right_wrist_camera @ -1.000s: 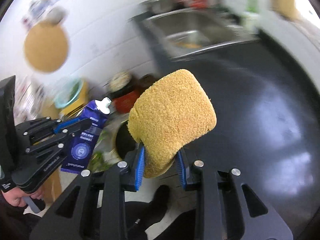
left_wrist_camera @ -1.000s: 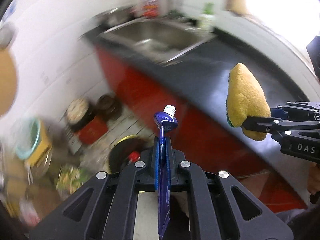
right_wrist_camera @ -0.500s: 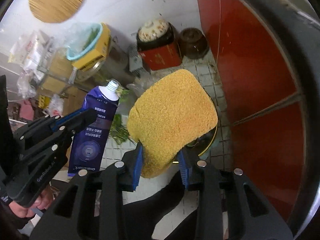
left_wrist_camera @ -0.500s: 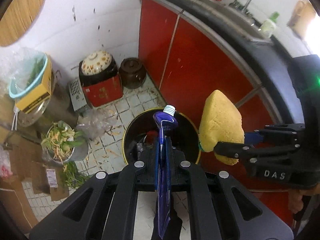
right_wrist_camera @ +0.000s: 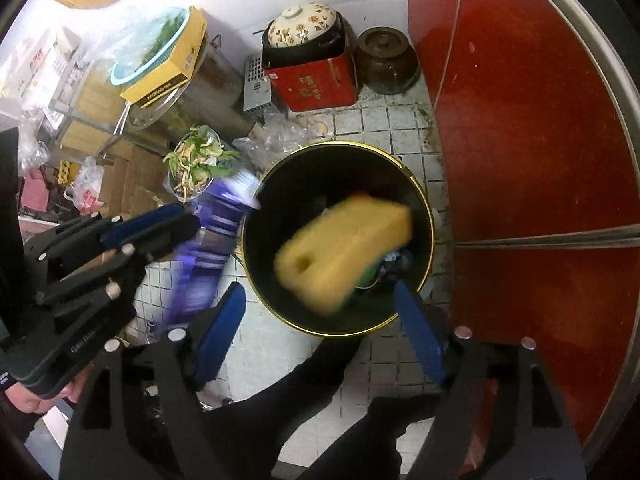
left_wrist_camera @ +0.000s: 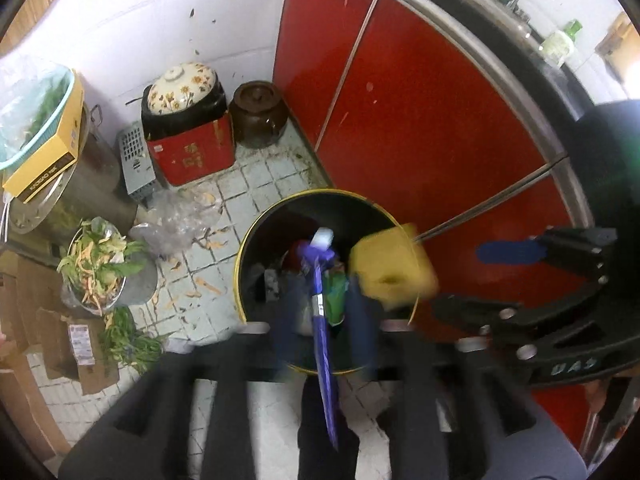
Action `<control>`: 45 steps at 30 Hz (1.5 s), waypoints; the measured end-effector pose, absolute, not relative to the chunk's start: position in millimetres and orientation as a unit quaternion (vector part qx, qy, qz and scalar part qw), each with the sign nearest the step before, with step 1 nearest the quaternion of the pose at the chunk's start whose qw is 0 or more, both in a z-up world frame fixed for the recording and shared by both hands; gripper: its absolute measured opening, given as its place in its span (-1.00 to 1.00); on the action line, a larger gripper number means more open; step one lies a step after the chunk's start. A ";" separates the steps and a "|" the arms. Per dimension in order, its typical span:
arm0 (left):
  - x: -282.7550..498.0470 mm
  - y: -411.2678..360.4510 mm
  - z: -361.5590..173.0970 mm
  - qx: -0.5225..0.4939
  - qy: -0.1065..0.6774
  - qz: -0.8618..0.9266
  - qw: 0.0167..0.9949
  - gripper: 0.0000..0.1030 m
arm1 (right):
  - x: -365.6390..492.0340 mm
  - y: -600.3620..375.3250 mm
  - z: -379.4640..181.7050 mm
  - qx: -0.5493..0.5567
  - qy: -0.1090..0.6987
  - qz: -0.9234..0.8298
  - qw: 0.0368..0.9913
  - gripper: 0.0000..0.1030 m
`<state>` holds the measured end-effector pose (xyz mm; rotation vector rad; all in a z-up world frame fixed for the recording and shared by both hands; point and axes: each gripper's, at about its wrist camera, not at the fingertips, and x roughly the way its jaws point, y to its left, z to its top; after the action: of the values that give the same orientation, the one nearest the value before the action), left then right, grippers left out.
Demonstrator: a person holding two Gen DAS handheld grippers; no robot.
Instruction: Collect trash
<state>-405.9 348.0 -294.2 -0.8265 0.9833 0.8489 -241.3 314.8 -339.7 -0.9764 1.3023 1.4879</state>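
Held over the bin (right_wrist_camera: 430, 216) at frame centre for a clean drop: right gripper (right_wrist_camera: 318, 292) spread wide, clear of the sponge (right_wrist_camera: 344, 248); left gripper (left_wrist_camera: 324, 280) parted around the blurred tube (left_wrist_camera: 322, 320).

Both wrist views down onto bin (left_wrist_camera: 256, 240)

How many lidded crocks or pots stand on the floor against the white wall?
2: a floral-lidded black pot sits on a red box, and a brown glazed jar stands beside it by the red cabinet. Clutter at left may hide more.
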 end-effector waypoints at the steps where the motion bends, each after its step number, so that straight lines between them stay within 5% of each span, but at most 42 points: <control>1: -407.8 347.7 -293.3 -0.368 0.442 0.393 0.718 0.25 | -239.9 315.3 -339.7 -0.395 0.528 0.602 0.451 0.51; 3: -412.0 348.0 -293.1 -0.371 0.435 0.400 0.717 0.41 | -236.2 315.0 -339.1 -0.395 0.528 0.601 0.453 0.53; 12: -408.6 345.6 -274.0 -0.366 0.433 0.397 0.722 0.42 | -219.5 301.2 -315.8 -0.382 0.523 0.603 0.466 0.56; 19: -374.4 329.8 -210.4 -0.291 0.465 0.385 0.742 0.68 | -184.1 250.1 -242.4 -0.336 0.504 0.601 0.522 0.70; 29: -209.7 231.1 -96.1 -0.169 0.456 0.212 0.848 0.78 | -32.9 22.2 -109.9 -0.158 0.488 0.422 0.748 0.86; 38: -44.6 98.9 -47.7 -0.153 0.493 0.080 0.853 0.78 | 60.6 -219.8 -74.6 -0.011 0.491 0.158 0.856 0.86; 45: 6.9 5.9 -32.7 -0.069 0.491 0.047 0.867 0.78 | 77.5 -302.7 -64.7 0.039 0.482 0.090 0.870 0.86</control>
<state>6.9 5.9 -32.7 -0.1434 1.0278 0.0981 77.5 -302.7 -64.7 0.0805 1.0090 0.1873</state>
